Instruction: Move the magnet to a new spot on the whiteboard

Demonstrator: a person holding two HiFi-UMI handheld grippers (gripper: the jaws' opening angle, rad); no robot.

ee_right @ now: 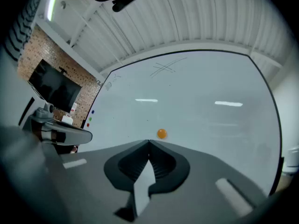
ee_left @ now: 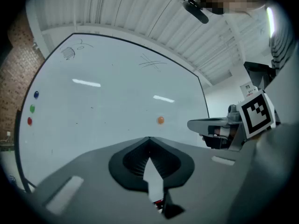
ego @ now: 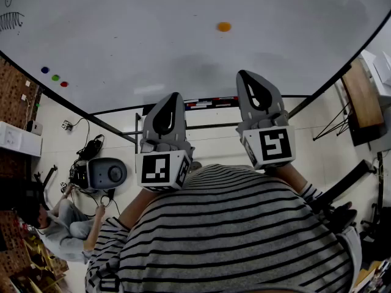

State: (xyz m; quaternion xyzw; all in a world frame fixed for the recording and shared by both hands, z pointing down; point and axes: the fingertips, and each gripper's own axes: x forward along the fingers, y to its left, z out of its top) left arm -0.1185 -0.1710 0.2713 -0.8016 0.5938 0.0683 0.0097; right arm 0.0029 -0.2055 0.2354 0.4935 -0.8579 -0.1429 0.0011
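The orange magnet point(ego: 224, 26) is sitting on the whiteboard point(ego: 134, 35), well apart from its edges and touched by nothing. The left gripper point(ego: 173, 97) and right gripper point(ego: 245, 77) are hovering short of the whiteboard, each with jaws pressing together on nothing.

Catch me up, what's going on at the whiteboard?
A person holds a claw in each hand, facing the whiteboard. The left claw and right claw are both shut and empty, short of the board. The orange magnet sits on it untouched, ahead of the right claw. Three small coloured magnets sit near the board's left edge.
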